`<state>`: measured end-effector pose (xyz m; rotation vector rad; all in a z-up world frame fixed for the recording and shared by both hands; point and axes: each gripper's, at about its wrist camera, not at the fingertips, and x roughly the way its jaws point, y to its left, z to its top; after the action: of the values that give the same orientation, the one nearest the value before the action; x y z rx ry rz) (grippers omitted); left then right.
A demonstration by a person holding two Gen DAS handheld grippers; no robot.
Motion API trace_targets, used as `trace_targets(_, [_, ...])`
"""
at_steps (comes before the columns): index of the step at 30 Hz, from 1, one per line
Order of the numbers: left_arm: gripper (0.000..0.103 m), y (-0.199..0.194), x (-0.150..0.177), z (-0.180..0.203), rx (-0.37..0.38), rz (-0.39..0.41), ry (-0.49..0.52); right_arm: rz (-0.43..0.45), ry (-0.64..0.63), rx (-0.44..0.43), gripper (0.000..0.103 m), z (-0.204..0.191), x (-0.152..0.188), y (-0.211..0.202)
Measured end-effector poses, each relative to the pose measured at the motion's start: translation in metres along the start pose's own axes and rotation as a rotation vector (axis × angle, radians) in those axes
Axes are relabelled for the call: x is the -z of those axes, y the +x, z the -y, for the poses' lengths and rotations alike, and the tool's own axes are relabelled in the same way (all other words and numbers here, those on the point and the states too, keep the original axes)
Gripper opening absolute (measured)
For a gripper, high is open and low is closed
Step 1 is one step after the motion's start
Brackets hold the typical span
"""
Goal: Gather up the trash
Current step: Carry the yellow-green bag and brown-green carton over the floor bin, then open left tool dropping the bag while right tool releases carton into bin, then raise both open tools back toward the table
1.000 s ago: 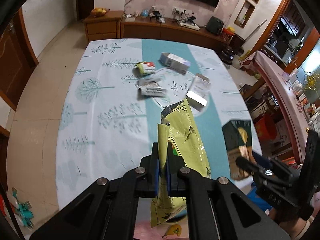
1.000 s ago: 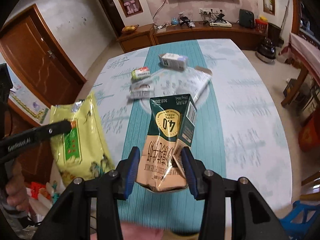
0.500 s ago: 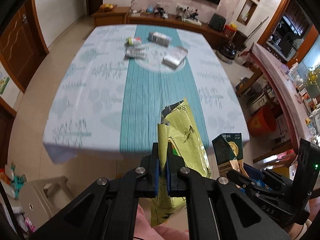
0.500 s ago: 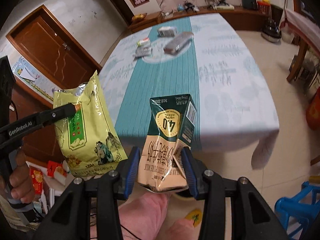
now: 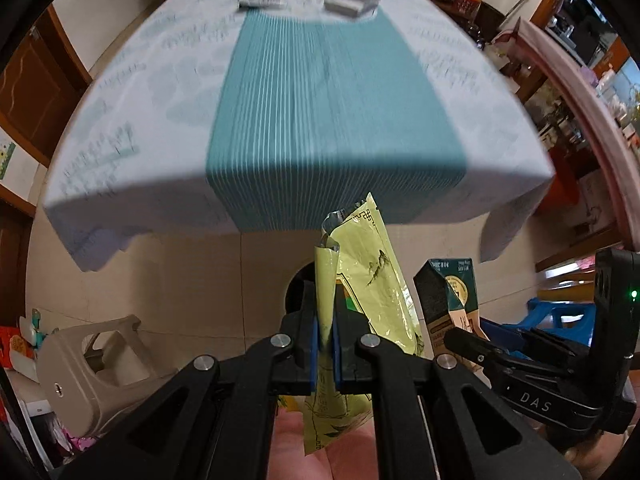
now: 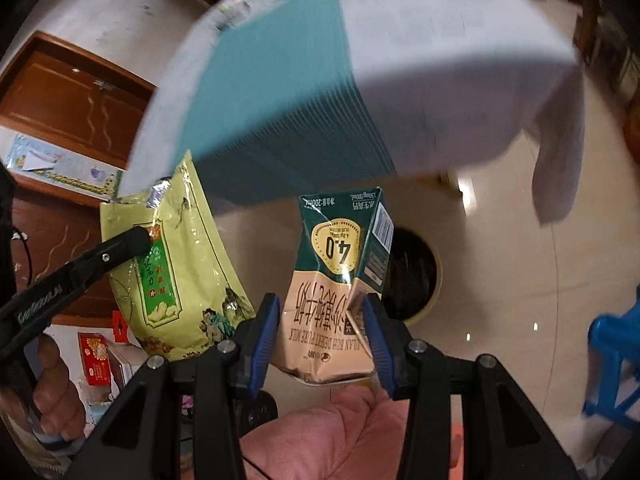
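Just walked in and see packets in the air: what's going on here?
A person is clearing trash off the table. The left gripper pinches a yellow-green snack bag; the right gripper clamps a milk carton. Both hang off the table, over a round bin on the floor. Some packets remain at the far end.

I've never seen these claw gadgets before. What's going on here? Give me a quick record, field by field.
Left claw: shut on yellow-green snack bag, pinching its edge
Right claw: shut on milk carton, held upside down
Bin: dark round trash bin on the floor, right behind the carton
Table: blue-striped cloth, a few small packages at the far end
Stage: both items off the table, near the bin, not yet dropped
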<state>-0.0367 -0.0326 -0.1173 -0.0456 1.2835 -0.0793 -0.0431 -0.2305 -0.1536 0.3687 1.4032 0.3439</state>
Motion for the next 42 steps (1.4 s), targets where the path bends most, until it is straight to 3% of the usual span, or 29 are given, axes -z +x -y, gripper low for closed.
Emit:
trace_targets(4, [0.004, 0.073, 0.028, -0.005, -0.020, -0.022, 0.020, -0.052, 0.055, 0.020, 0.043, 0.024, 0.014, 0.060])
trace_targets(11, [0.004, 0.186, 0.052, -0.007, 0.017, -0.042, 0.044, -0.096, 0.141, 0.066, 0.043, 0.071, 0.029, 0.169])
trace_targets(13, [0.009, 0.213, 0.055, -0.007, 0.028, -0.047, 0.049, -0.097, 0.165, 0.073, 0.044, 0.083, 0.031, 0.196])
trace_targets(15, [0.023, 0.236, 0.056, -0.008, 0.038, -0.054, 0.050, -0.096, 0.186, 0.076, 0.044, 0.094, 0.030, 0.219])
trace_targets(19, [0.039, 0.269, 0.058, -0.009, 0.025, -0.078, 0.073, -0.092, 0.216, 0.085, 0.046, 0.107, 0.025, 0.250])
trace_targets(21, [0.039, 0.277, 0.057, -0.012, 0.009, -0.088, 0.080, -0.094, 0.236, 0.092, 0.061, 0.113, 0.021, 0.260])
trace_targets(28, [0.039, 0.267, 0.055, -0.020, -0.027, -0.080, 0.073, -0.065, 0.241, 0.108, 0.063, 0.113, 0.017, 0.253])
trace_targets(35, [0.040, 0.215, 0.049, -0.022, -0.033, -0.051, 0.074, -0.068, 0.203, 0.101, 0.063, 0.092, 0.014, 0.232])
trace_targets(42, [0.057, 0.140, 0.036, -0.022, -0.050, -0.009, 0.074, -0.048, 0.175, 0.093, 0.063, 0.055, 0.012, 0.173])
